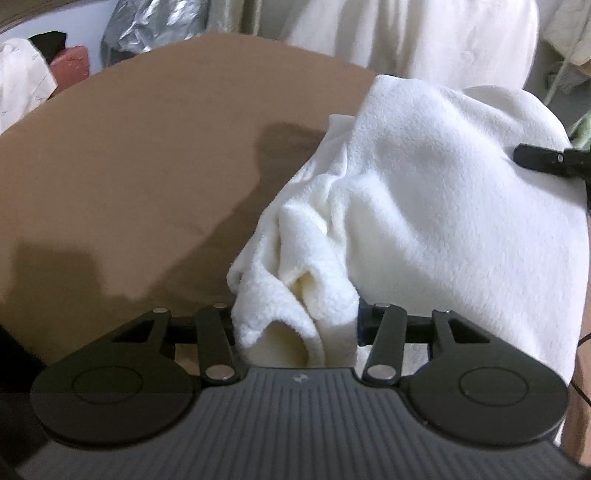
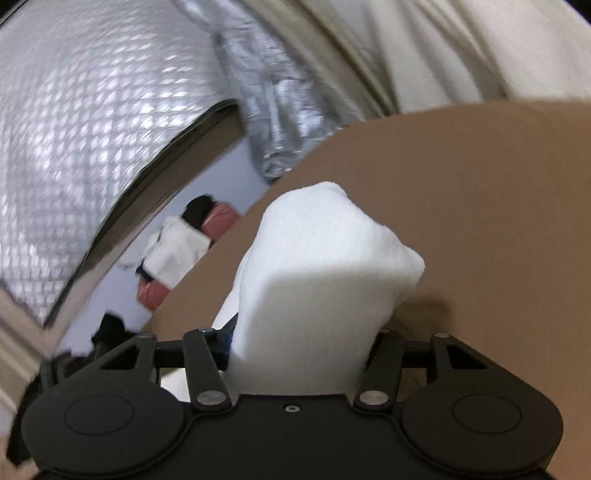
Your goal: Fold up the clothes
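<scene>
In the left wrist view, pale cloth point(image 1: 22, 81) and a pink item point(image 1: 72, 64) sit at the far left edge beyond the brown table point(image 1: 129, 184), with a crumpled silver sheet point(image 1: 147, 26) just right of them; shadows fall across the bare tabletop; toward the centre, the left gripper point(image 1: 295, 325) is clenched on a bunched fold of the white fleece garment point(image 1: 424, 206), the pile pressed between its two black fingers, which the fabric largely hides; from that pinch the garment spreads up and to the right as a broad smooth sheet that covers the right side of the table; at the far right edge a black finger of the right gripper point(image 1: 543, 158) lies against the fleece; a cream curtain point(image 1: 406, 33) hangs behind the table

In the right wrist view, a quilted silver panel point(image 2: 85, 129) fills the upper left, blurred; below it a white cloth point(image 2: 173, 251) lies over pink and black items on a pale floor; a silver foil sheet point(image 2: 277, 110) hangs near the centre top; in the middle the right gripper point(image 2: 303, 347) grasps a thick fold of the white fleece garment point(image 2: 325, 266), which stands up out of the jaws as a blunt column with its top tilted right; its fingers are buried in the cloth on either side; the brown table point(image 2: 498, 203) stretches behind and to the right of it, and cream fabric point(image 2: 443, 48) fills the upper right
</scene>
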A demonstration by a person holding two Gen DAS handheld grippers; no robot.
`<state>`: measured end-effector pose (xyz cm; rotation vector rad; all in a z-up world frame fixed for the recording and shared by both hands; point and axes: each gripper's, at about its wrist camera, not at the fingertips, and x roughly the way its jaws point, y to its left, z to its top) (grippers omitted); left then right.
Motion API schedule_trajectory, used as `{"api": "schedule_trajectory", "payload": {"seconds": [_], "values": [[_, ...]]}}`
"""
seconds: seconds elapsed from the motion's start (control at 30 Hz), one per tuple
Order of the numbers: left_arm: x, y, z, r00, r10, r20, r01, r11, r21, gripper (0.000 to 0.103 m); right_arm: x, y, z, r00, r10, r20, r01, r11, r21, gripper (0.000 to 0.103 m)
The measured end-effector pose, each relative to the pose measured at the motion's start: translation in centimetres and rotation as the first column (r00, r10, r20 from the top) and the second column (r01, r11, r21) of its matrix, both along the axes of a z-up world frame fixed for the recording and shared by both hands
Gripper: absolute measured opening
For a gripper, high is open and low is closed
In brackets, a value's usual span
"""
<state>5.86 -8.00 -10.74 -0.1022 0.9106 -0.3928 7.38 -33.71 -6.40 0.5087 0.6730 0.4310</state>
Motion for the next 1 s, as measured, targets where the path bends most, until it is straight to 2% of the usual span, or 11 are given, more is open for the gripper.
{"api": "schedule_trajectory", "payload": {"seconds": [0.1, 0.2, 0.3, 0.4, 0.5, 0.7, 0.8, 0.9, 1.0], "values": [[-0.4, 2.6, 0.8, 0.999, 0.024, -0.024, -0.026, 0.997, -0.073, 0.039, -0.2, -0.1, 0.7, 1.000, 0.014, 0.001, -0.014, 0.999, -0.034, 0.057], [0.1, 1.5, 1.0, 0.999, 0.037, -0.003, -0.037, 0.997, -0.061, 0.037, 0.4, 0.2, 2.1, 0.998, 0.060, -0.015, -0.061, 0.996, -0.067, 0.055], [0.2, 0.3, 1.7, 0.997, 0.021, 0.075, -0.020, 1.000, -0.017, 0.036, 0.7, 1.3, 5.2, 0.988, 0.150, 0.023, -0.145, 0.978, -0.151, 0.054], [0.8, 0.9, 2.6, 0.993, 0.047, 0.104, -0.043, 0.998, -0.035, 0.034, 0.8, 2.3, 8.1, 0.973, 0.216, 0.077, -0.197, 0.959, -0.206, 0.054], [1.5, 1.4, 3.6, 0.988, 0.073, 0.133, -0.066, 0.996, -0.052, 0.033, 0.7, 2.9, 8.8, 0.966, 0.232, 0.115, -0.199, 0.950, -0.241, 0.054], [2.8, 2.5, 5.5, 0.974, 0.126, 0.189, -0.111, 0.990, -0.090, 0.033, 1.6, 1.0, 10.0, 0.969, 0.191, 0.158, -0.164, 0.972, -0.171, 0.053], [3.1, 4.5, 6.7, 0.950, 0.184, 0.251, -0.159, 0.980, -0.117, 0.033, 5.0, 1.8, 11.8, 0.969, 0.213, 0.126, -0.194, 0.970, -0.149, 0.053], [3.8, 7.7, 7.7, 0.935, 0.255, 0.247, -0.223, 0.963, -0.150, 0.032, 8.9, 4.2, 13.7, 0.958, 0.274, 0.080, -0.258, 0.951, -0.168, 0.052], [5.1, 10.2, 9.9, 0.890, 0.331, 0.314, -0.322, 0.943, -0.082, 0.032, 12.7, 7.6, 14.9, 0.935, 0.350, 0.064, -0.333, 0.924, -0.186, 0.052]]}}
